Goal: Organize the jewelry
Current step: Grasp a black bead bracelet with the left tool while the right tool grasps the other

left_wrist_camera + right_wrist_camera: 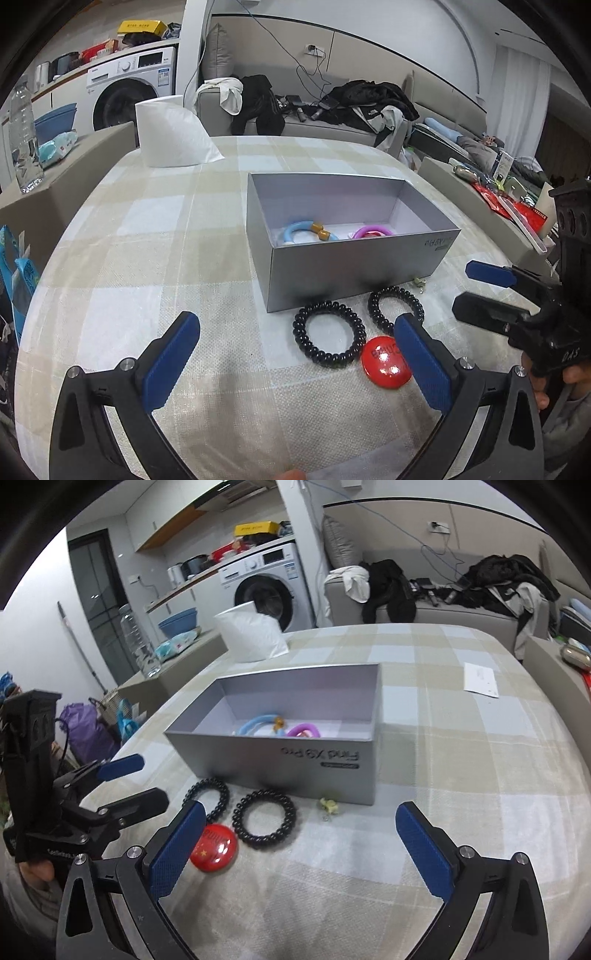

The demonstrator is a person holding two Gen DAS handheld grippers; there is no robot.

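Observation:
An open silver box [354,273] [295,764] stands on the checked tablecloth. Inside lie a blue bracelet [303,230] [255,723] and a pink ring [371,232] [303,731]. In front of the box lie two black coil hair ties [328,334] [395,304] [264,823] [207,797], a red round badge [386,362] [214,849] and a small yellowish trinket [328,805] [419,282]. My left gripper [299,354] [129,784] hangs open just short of the ties, holding nothing. My right gripper [301,845] [487,293] is open too, above the cloth beside the badge.
A white folded napkin stand [173,136] [255,635] sits at the table's far left. A white paper slip [480,679] lies far right. A water bottle [24,136] stands on a side unit to the left. A cluttered sofa [314,125] lies beyond the table.

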